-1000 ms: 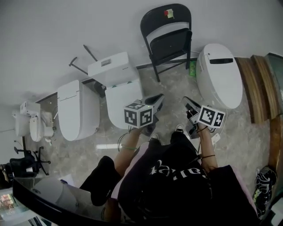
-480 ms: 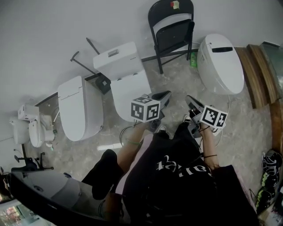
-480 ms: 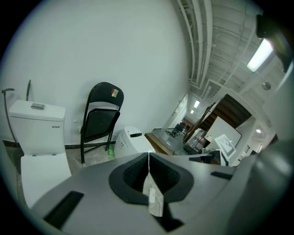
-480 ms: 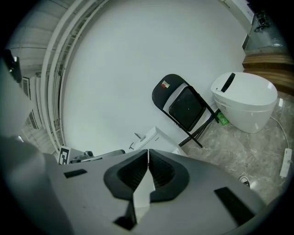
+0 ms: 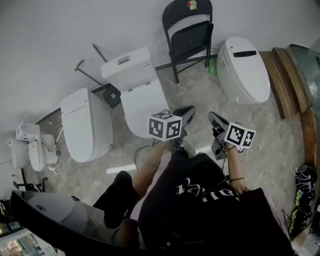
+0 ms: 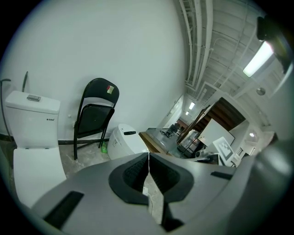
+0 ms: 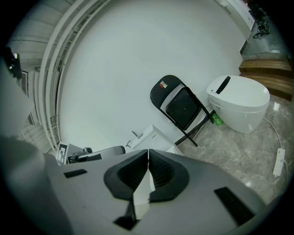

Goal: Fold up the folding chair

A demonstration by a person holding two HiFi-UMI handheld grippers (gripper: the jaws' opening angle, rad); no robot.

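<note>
Head view, left to right.

Far left: white toilet (image 5: 85,122), lid down, on the stone floor (image 5: 280,150). Next to its right: a second toilet (image 5: 145,105) with its tank (image 5: 127,67) by the wall.

Left gripper (image 5: 191,108): held low in front of the person, over the near right edge of the second toilet's bowl. Jaws pressed together, nothing between them; the left gripper view (image 6: 149,156) shows the pads meeting in a thin line.

Folding chair (image 5: 189,37): black, on its legs at the far wall, between the second toilet's tank and the right-hand toilet. Not folded flat; seat panel looks steeply tipped. Small red and green sticker (image 5: 191,5) at the top of the backrest. Chair is well apart from both grippers, far beyond their tips, untouched. In the left gripper view it sits up and left of the jaws (image 6: 94,117); in the right gripper view, up and right of them (image 7: 181,105).

Right gripper (image 5: 211,115): just beside the left one, equally low. Jaws closed on nothing (image 7: 148,151).

Right of chair: green bottle (image 5: 212,66), third toilet (image 5: 244,67), then wooden steps (image 5: 285,82).
</note>
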